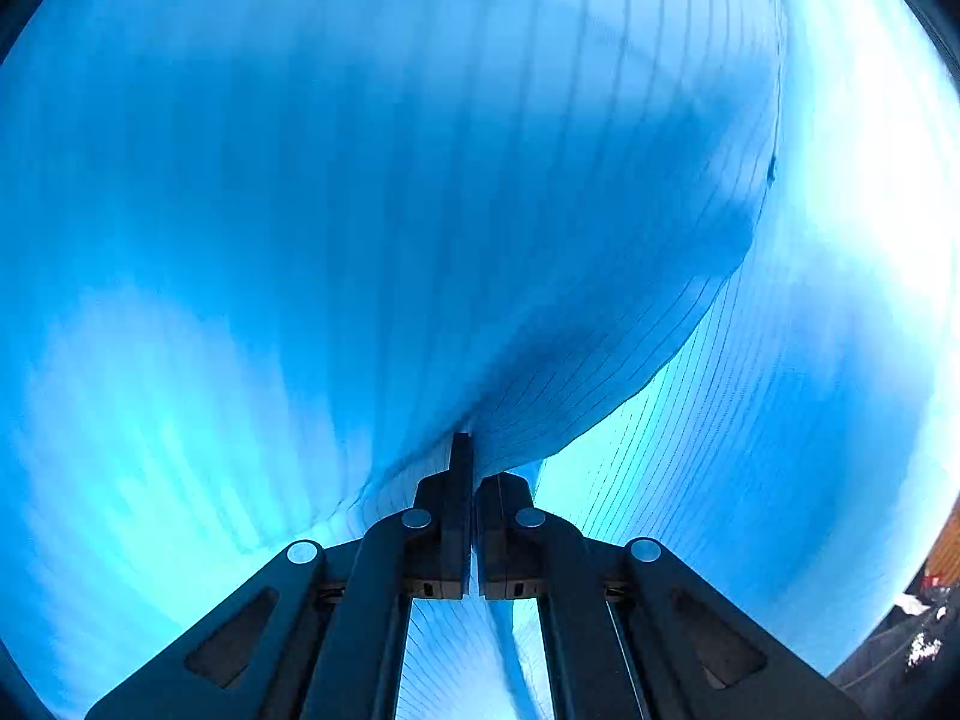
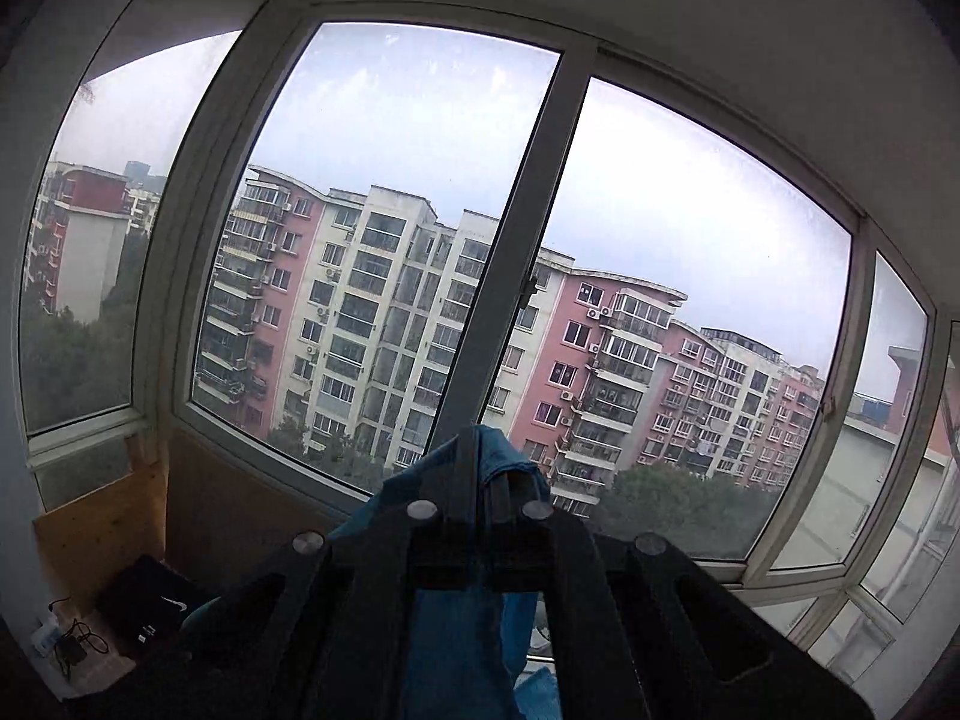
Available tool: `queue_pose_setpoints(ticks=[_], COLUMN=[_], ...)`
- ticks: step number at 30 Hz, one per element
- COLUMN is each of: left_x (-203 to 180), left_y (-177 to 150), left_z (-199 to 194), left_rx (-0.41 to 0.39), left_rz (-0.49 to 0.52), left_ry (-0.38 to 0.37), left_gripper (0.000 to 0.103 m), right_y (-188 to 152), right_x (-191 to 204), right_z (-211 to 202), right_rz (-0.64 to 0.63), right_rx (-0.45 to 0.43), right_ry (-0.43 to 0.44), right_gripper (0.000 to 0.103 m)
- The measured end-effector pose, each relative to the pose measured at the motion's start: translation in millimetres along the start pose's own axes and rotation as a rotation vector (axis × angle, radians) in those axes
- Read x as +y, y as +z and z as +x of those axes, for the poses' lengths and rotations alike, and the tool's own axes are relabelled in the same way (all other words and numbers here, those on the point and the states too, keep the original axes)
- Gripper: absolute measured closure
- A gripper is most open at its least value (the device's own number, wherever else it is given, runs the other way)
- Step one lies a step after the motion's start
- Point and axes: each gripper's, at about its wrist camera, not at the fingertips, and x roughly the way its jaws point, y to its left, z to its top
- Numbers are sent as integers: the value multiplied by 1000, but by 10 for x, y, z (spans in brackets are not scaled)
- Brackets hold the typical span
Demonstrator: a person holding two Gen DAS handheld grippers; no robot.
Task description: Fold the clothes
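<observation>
Left gripper: jaws closed tight, pinching a fold of the blue garment at the fingertips.
Garment, left view: thin dark stripes, backlit, spread across nearly the whole frame and draping down past both fingers.
Right gripper: jaws closed on a bunched edge of the same blue cloth, which hangs below it.
Background: large window facing apartment blocks; black box on a wooden ledge, lower left.

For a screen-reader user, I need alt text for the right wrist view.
The right gripper is shut on a bunched edge of blue garment, held up before a large window facing pink and white apartment blocks. A black box lies at lower left.
</observation>
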Motion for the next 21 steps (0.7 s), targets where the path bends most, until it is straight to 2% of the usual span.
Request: queue_pose_setpoints(ticks=[3, 6, 9, 12, 16, 18, 20, 21], left_x=[92, 85, -56, -471, -998, -1269, -1487, -1567], left_y=[-315, -585, -765, -984, -1400, -1630, -1814, -1839], left_z=[83, 80, 25, 137, 529, 653, 644, 661], left_rx=[62, 101, 102, 131, 281, 368, 419, 430], left_rz=[-47, -96, -155, -153, -102, -133, -152, -153], left_ry=[16, 60, 108, 140, 183, 171, 190, 210], left_gripper=[103, 103, 103, 103, 103, 103, 102, 98], right_y=[-408, -1055, -1779, -2378, -2895, -3070, -3170, -3220], right_x=[-260, -631, -1062, -1380, -1564, -1626, -1657, -1661], right_z=[577, 1239, 1799, 2093, 2270, 2340, 2365, 2389], right_rz=[13, 48, 115, 162, 155, 138, 138, 135], right_rx=[128, 287, 430, 516, 580, 599, 607, 611], right_ry=[-80, -156, -163, -115, -25, 22, 75, 96], right_gripper=[102, 102, 102, 102, 102, 102, 102, 102])
